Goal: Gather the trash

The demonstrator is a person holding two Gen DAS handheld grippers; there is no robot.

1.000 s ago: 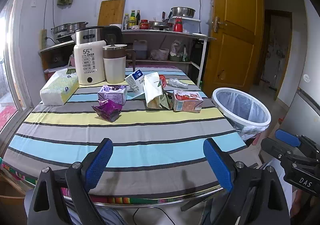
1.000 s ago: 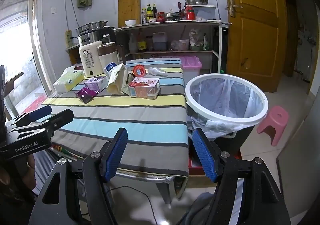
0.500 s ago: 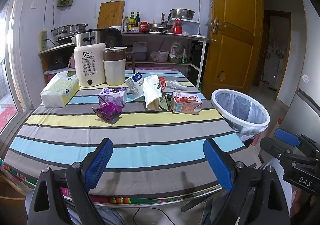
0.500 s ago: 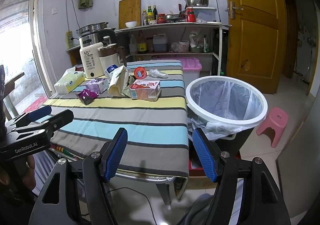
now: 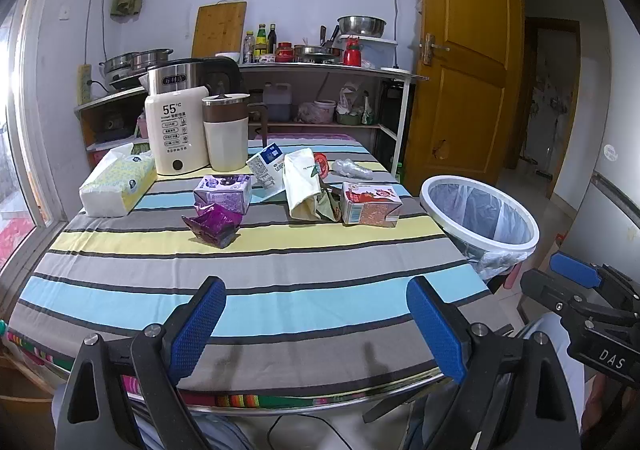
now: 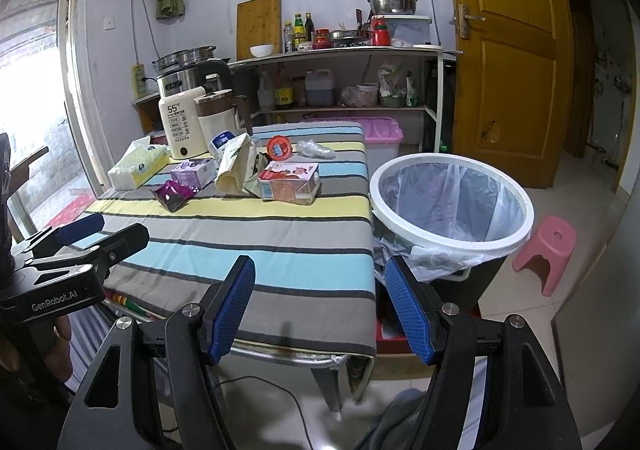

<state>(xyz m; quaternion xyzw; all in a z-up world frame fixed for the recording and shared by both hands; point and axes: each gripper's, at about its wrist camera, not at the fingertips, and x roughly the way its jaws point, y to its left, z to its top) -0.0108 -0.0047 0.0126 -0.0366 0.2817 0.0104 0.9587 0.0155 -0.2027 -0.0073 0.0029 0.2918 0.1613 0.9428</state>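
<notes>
- Both tools: your left tool (image 5: 316, 324) and right tool (image 6: 320, 308) hang at the bench's near edge, each with its jaws spread wide and holding nothing.
- Trash: it lies in a cluster toward the bench's far edge, well apart from both tools. There you see a purple wrapper (image 5: 214, 223), purple carton (image 5: 224, 187), cream paper bag (image 5: 303, 183) and red carton (image 5: 370, 203).
- Bin: the lined trash bin (image 6: 450, 205) stands on the floor just beside the bench's right edge, nearer your right tool.
- Deciding relation: the red carton is the piece nearest the right edge and the bin, its long axis running roughly across the bench. It lies forward and slightly left of your right tool, so that arm probably has the shorter carry.
- The purple wrapper lies straight ahead of your left tool.
</notes>
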